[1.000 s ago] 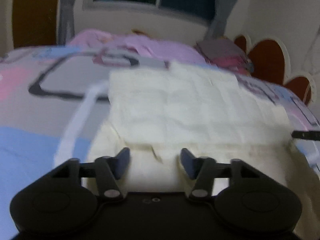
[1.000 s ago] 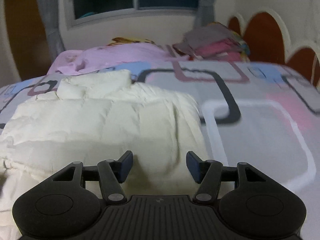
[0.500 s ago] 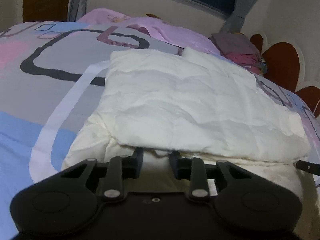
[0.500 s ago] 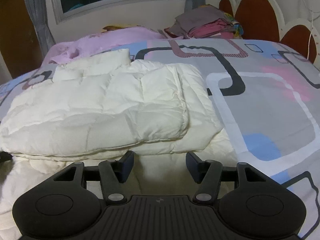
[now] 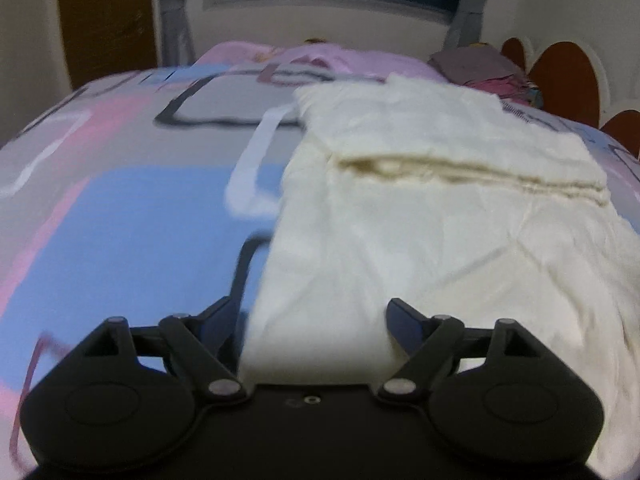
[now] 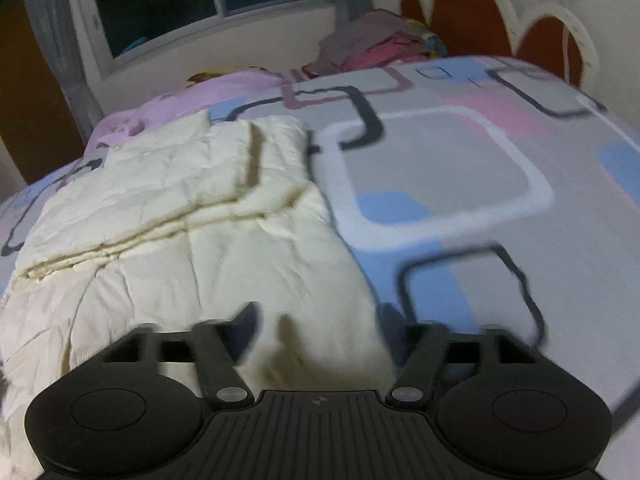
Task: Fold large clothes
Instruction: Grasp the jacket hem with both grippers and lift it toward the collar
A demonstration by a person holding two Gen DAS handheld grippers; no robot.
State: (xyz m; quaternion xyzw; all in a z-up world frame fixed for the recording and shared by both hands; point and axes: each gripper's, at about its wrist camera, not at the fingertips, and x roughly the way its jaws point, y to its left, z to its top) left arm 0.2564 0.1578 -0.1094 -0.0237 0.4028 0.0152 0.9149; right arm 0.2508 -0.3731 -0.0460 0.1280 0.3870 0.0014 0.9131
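Observation:
A large cream padded garment [image 5: 440, 208] lies on the patterned bed [image 5: 120, 208], its far part folded over the near part with a layered edge across the middle. My left gripper [image 5: 310, 322] is open and empty above the garment's near left corner. In the right wrist view the garment [image 6: 192, 232] fills the left half, and my right gripper [image 6: 324, 328] is open and empty above its near right corner. Neither gripper touches the cloth that I can see.
A pink blanket [image 5: 304, 56] lies at the far side under the window. A pile of folded clothes [image 6: 376, 46] sits by the scalloped headboard [image 6: 480, 16]. Bare bedsheet [image 6: 460, 184] lies to the right of the garment.
Both grippers have pulled back toward the near edge of the garment. The left jaws, nearly shut half a second ago, now stand wide open. The right jaws opened wider too.

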